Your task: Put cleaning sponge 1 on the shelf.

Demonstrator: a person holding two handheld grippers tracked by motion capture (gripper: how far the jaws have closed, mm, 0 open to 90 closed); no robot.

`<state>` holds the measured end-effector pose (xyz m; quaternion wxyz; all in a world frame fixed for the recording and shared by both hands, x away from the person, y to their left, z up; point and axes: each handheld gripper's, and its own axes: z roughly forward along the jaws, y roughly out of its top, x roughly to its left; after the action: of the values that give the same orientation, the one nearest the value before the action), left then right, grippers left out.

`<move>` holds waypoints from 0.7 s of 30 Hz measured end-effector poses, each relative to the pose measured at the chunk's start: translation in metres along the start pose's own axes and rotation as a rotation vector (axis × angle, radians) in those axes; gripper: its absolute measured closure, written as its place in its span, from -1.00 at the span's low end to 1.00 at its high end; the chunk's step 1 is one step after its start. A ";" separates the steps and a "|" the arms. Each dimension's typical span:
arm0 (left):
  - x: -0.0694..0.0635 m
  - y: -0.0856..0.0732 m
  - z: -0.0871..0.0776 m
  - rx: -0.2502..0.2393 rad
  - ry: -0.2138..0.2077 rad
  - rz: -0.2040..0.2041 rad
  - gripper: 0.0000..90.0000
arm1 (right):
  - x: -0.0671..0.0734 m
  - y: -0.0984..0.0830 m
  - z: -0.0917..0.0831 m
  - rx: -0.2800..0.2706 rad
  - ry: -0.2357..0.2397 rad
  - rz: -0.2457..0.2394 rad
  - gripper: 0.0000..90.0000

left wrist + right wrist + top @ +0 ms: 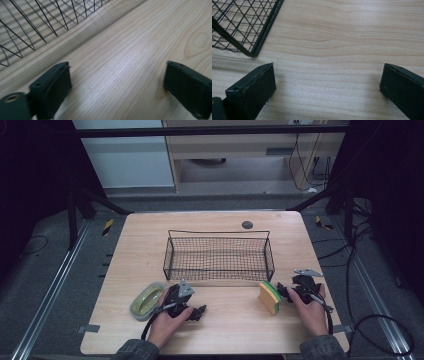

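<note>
We count one light wooden table (230,320), one black wire-mesh basket (218,255) at its middle, one green oval dish (148,300) by our left gripper (200,312), and one yellow-and-green sponge (269,297) on edge, just beside our right gripper (283,291). Both grippers' jaws stand wide apart over bare wood. We read no writing.

Black wire basket (218,256) mid-table, round grey cap (247,225) behind it on the wooden table (140,235)
</note>
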<state>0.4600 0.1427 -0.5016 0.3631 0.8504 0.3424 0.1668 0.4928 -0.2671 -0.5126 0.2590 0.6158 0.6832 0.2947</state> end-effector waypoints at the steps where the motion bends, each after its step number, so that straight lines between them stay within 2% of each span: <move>1: 0.000 0.001 -0.003 -0.008 0.001 0.003 -0.84 | -0.001 0.000 0.000 -0.001 0.009 -0.008 -0.99; 5: -0.003 0.005 -0.012 -0.028 0.017 0.014 -0.84 | -0.003 -0.001 0.000 0.000 0.026 -0.033 -0.99; 7: -0.003 0.009 -0.022 -0.051 0.034 0.006 -0.85 | -0.006 -0.002 -0.002 -0.002 0.054 -0.063 -0.99; 8: -0.003 0.012 -0.027 -0.062 0.066 0.020 -0.85 | -0.006 -0.002 -0.002 -0.001 0.061 -0.069 -0.99; 11: -0.003 0.018 -0.035 -0.064 0.081 0.042 -0.86 | -0.008 -0.002 -0.004 0.014 0.081 -0.094 -0.98; 12: 0.000 0.025 -0.046 -0.029 0.095 0.082 -0.87 | -0.009 -0.001 -0.005 0.032 0.091 -0.098 -0.98; 13: 0.000 0.025 -0.046 -0.029 0.095 0.082 -0.87 | -0.009 -0.001 -0.005 0.030 0.093 -0.104 -0.98; 14: 0.007 0.032 -0.056 -0.008 0.092 0.082 -0.87 | -0.008 -0.001 -0.004 0.028 0.096 -0.104 -0.98; 15: 0.012 0.037 -0.061 -0.009 0.087 0.064 -0.87 | -0.008 -0.001 -0.004 0.026 0.097 -0.115 -0.99; 16: 0.012 0.037 -0.061 -0.009 0.087 0.064 -0.86 | -0.008 -0.001 -0.004 0.026 0.097 -0.115 -0.99; 17: 0.019 0.042 -0.067 0.022 0.089 0.067 -0.86 | -0.008 -0.002 -0.003 0.010 0.109 -0.120 -0.99; 18: 0.028 0.051 -0.076 0.056 0.094 0.088 -0.86 | -0.008 -0.002 -0.003 0.002 0.112 -0.119 -0.99; 19: 0.028 0.051 -0.076 0.056 0.094 0.088 -0.85 | -0.008 -0.002 -0.003 0.002 0.112 -0.119 -0.99; 20: 0.037 0.057 -0.084 0.074 0.085 0.083 -0.83 | -0.008 -0.003 -0.002 -0.002 0.110 -0.116 -0.99; 21: 0.037 0.057 -0.084 0.074 0.085 0.083 -0.83 | -0.008 -0.003 -0.002 -0.002 0.109 -0.115 -0.99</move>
<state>0.4681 0.1826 -0.4020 0.3094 0.8688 0.3277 0.2052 0.4901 -0.2751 -0.5129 0.2384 0.5583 0.7304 0.3130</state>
